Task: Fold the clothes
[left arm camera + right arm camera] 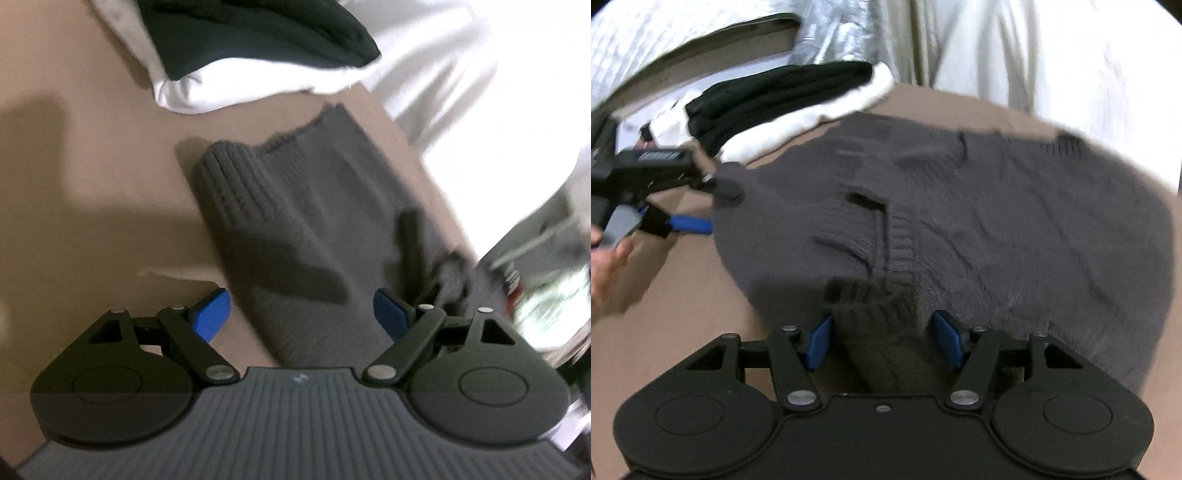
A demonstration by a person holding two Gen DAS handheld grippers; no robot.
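A dark grey knitted sweater (979, 221) lies spread on the tan table (683, 350). My right gripper (883, 340) sits at its near edge. The jaws stand partly apart, and a ribbed sleeve cuff (871, 317) lies bunched between the blue pads (820, 341), with a small gap on the right side. In the left wrist view a folded strip of the sweater (295, 206) runs away from my left gripper (301, 314), which is open over it with nothing pinched. The left gripper (713, 206) also shows at the sweater's left edge in the right wrist view, held by a hand (605, 266).
A stack of folded clothes, black (775, 99) on white (783, 125), rests at the table's far left, seen also as the black garment (258, 37). White cloth (1052, 55) hangs behind the table. Cluttered items (546, 295) show past the table edge.
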